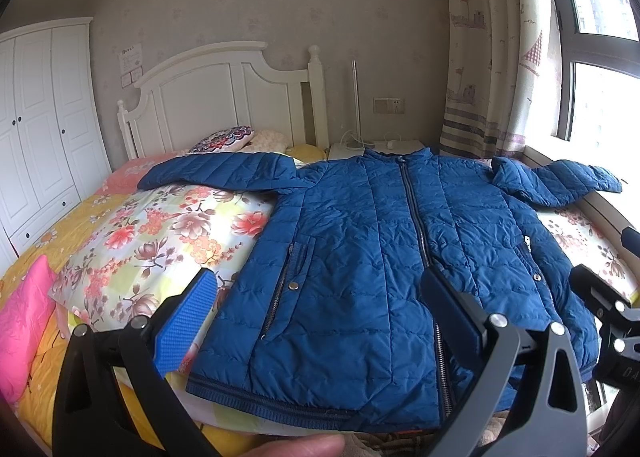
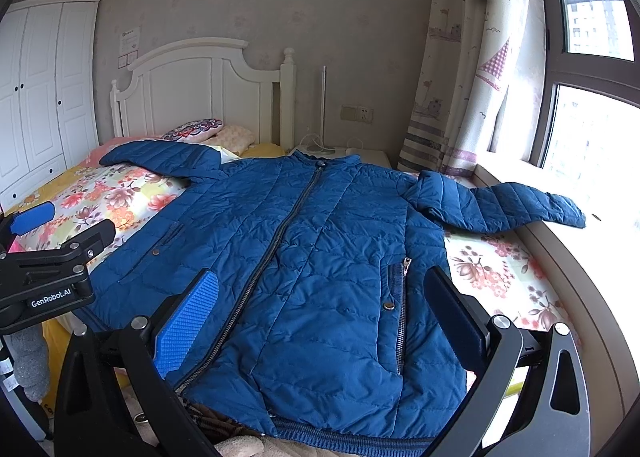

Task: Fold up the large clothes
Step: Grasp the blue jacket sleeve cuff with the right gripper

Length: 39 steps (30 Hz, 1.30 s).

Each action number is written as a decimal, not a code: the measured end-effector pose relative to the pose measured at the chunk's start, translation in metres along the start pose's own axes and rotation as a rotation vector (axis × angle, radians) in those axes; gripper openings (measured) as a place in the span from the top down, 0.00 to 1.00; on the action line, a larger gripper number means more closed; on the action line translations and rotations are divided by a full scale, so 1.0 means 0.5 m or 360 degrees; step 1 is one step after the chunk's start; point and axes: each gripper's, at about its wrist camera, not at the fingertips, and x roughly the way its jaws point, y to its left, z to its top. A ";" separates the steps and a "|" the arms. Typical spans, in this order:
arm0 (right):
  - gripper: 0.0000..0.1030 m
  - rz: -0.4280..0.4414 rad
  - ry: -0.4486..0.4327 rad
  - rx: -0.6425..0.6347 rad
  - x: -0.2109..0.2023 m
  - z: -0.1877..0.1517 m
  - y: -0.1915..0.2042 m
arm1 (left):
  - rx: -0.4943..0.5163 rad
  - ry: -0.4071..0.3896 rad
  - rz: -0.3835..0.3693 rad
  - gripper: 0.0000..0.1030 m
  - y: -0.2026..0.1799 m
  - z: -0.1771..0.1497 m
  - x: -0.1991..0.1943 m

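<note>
A blue quilted jacket (image 1: 360, 257) lies flat and zipped, front up, on a floral quilt on the bed; it also shows in the right wrist view (image 2: 320, 249). Both sleeves are spread out: one (image 1: 224, 171) to the left over the quilt, one (image 2: 500, 205) to the right onto the window sill. My left gripper (image 1: 320, 297) is open and empty above the jacket's lower left half. My right gripper (image 2: 324, 297) is open and empty above the lower right half, near the hem. Each gripper shows at the edge of the other's view.
The floral quilt (image 1: 160, 241) covers a yellow sheet. A pink pillow (image 1: 22, 321) lies at the left. Pillows (image 1: 228, 139) lie by the white headboard (image 1: 216, 97). A white wardrobe (image 1: 36, 129) stands left, a nightstand (image 1: 376, 147) and curtain (image 1: 488, 57) behind, a window sill (image 2: 560, 257) right.
</note>
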 end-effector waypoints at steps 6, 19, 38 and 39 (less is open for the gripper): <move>0.04 0.0110 0.0018 0.0097 0.049 0.003 -0.055 | 0.0033 0.0068 -0.0034 0.02 -0.014 0.004 0.061; 0.04 -0.0214 0.0394 0.0706 0.388 0.012 -0.397 | 0.0120 0.0585 -0.0089 0.02 -0.070 0.088 0.550; 0.68 -0.0570 0.0155 0.1148 0.581 0.112 -0.727 | -0.0061 0.0738 -0.0152 0.02 -0.026 0.092 0.728; 0.72 -0.0552 0.0108 0.1081 0.584 0.131 -0.706 | -0.0060 0.0741 -0.0151 0.02 -0.026 0.094 0.731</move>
